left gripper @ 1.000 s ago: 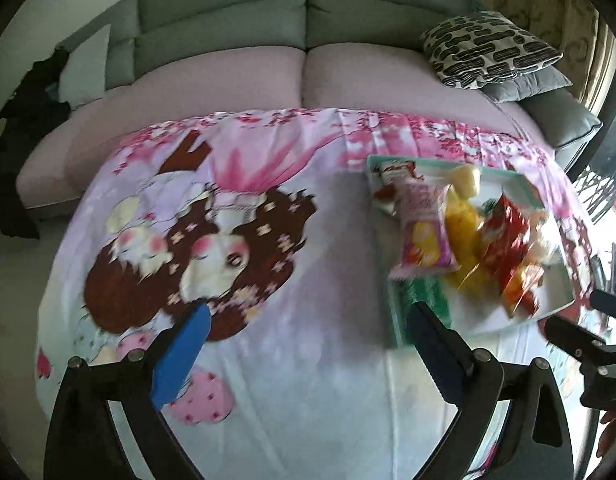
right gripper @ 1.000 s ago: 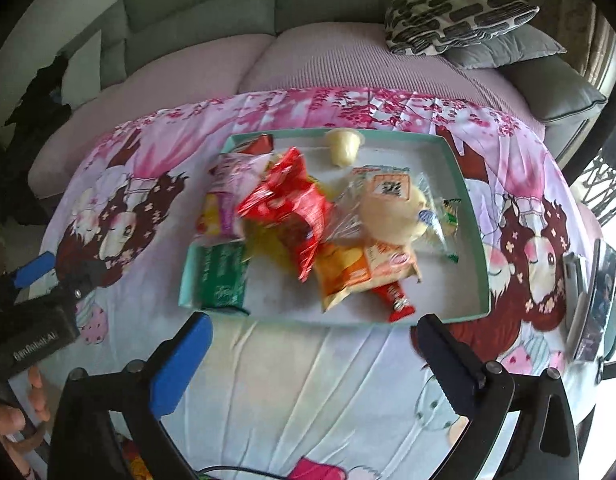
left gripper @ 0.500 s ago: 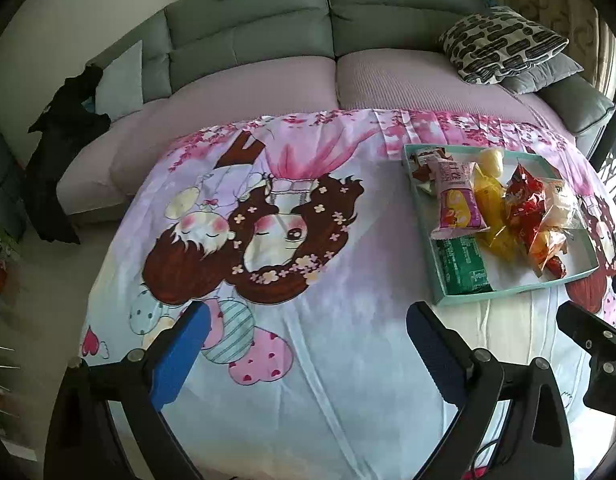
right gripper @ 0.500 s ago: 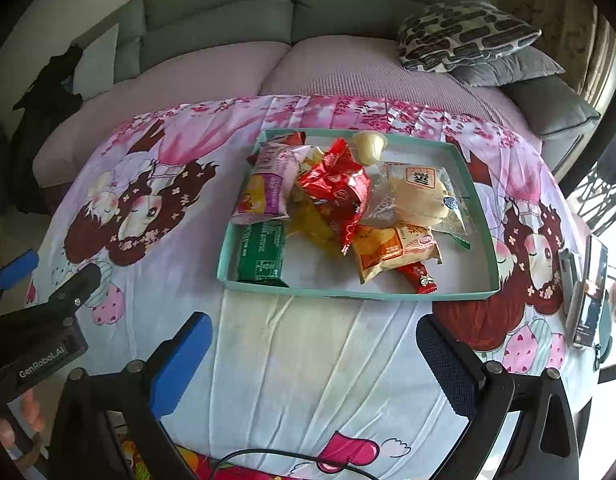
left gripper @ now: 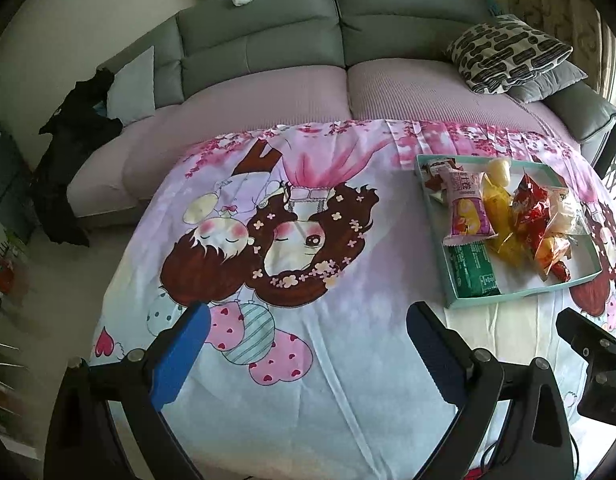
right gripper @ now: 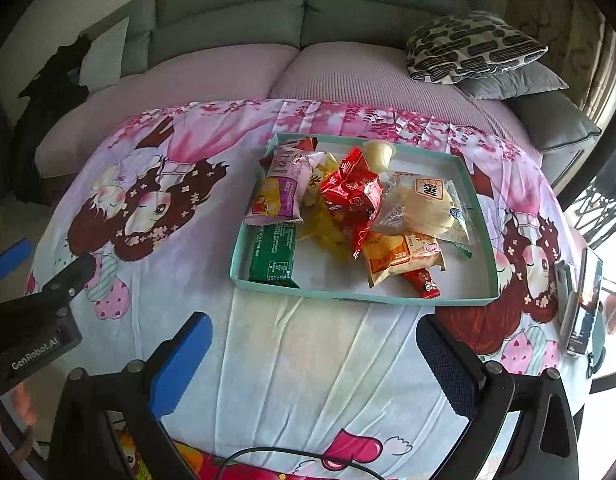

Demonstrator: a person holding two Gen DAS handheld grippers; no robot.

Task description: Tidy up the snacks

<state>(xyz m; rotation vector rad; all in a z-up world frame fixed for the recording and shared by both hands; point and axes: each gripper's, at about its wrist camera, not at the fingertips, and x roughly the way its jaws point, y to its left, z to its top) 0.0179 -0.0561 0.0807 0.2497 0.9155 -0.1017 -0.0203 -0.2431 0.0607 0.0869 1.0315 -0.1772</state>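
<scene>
Cartoon-print cloth (right gripper: 308, 360) carries the snack tray (right gripper: 484, 216) (heaped), ahead of the wide-open, empty right claw (right gripper: 314, 354)

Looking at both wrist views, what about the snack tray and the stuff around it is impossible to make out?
- Yellow packet: right wrist view, mostly hidden under the red packet.
- Green packet: print too small to read.
- Red wrapper at the tray's far corner: left wrist view, covered by the pink packet.
- Objects at the table's right edge: distorted, glare.

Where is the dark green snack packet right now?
In the right wrist view, the dark green snack packet lies flat in the near-left corner of the teal tray, just below the pink-and-purple packet.
</scene>
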